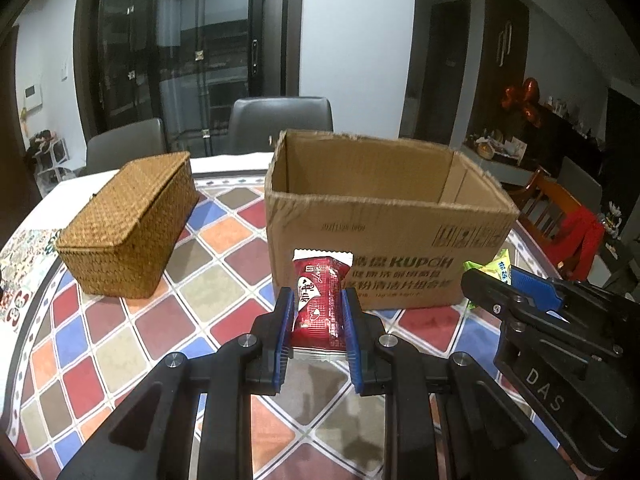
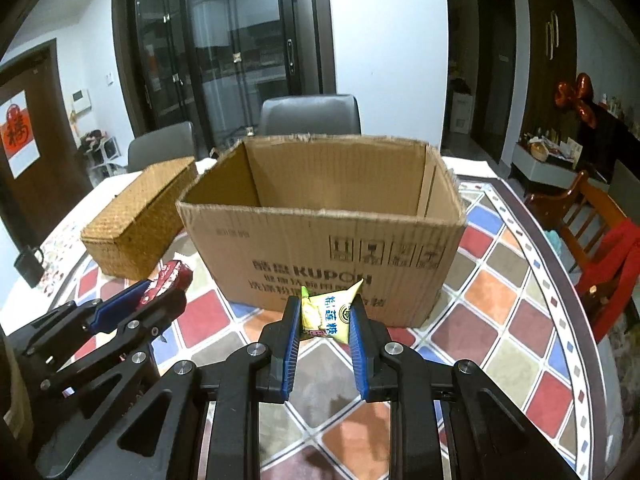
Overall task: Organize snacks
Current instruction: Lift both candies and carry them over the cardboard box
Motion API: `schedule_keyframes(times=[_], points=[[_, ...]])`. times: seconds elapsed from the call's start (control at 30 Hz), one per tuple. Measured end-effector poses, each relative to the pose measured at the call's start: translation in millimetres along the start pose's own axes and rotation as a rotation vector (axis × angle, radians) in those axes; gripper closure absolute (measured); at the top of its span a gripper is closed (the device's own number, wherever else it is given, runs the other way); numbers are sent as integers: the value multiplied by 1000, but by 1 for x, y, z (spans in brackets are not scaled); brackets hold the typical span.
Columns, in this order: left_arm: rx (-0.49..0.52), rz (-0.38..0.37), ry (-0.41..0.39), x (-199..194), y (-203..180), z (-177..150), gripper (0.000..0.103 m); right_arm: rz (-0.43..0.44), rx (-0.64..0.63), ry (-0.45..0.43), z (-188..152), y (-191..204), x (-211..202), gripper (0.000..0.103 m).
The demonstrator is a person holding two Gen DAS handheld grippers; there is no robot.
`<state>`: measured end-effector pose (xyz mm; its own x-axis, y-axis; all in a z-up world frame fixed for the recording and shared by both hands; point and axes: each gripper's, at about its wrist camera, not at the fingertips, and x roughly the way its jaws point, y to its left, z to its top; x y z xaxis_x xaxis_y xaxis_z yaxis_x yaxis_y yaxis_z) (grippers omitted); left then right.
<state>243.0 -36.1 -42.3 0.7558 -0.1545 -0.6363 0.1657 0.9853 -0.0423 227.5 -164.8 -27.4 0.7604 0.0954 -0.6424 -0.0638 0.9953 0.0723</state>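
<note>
At the far left a lidded wicker basket (image 1: 130, 226) stands on the tiled surface (image 1: 224, 296), its lid down, just beside the open cardboard box (image 1: 384, 216) but apart from it. In the right wrist view a dark mug (image 2: 28, 266) stands left of the basket near the surface edge, though it is too small and dim to say more.

The left tool (image 1: 316, 304) is closed on a red snack packet (image 1: 318, 304), its blue pads pressing both long sides, the packet upright with its white crimped end pointing up. It is held just in front of the box's printed near wall, below the rim.

The box is open at the top, and its floor is hidden by the near wall. Two grey chairs (image 1: 280, 120) stand behind the surface.

To the right, the right tool (image 2: 326, 316) is closed on a yellow-green candy packet (image 2: 326, 314), also in front of the box's near wall and lower than the rim. At the far right a wooden chair (image 2: 592, 216) with red cloth draped on it stands beside the surface.
</note>
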Motion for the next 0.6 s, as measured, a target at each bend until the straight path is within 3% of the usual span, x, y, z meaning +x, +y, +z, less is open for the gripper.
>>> schedule_keyframes(times=[0.6], points=[[17,-21,-72,-15,-3,43,78,-19,0,-101,38,-4,-30,79]])
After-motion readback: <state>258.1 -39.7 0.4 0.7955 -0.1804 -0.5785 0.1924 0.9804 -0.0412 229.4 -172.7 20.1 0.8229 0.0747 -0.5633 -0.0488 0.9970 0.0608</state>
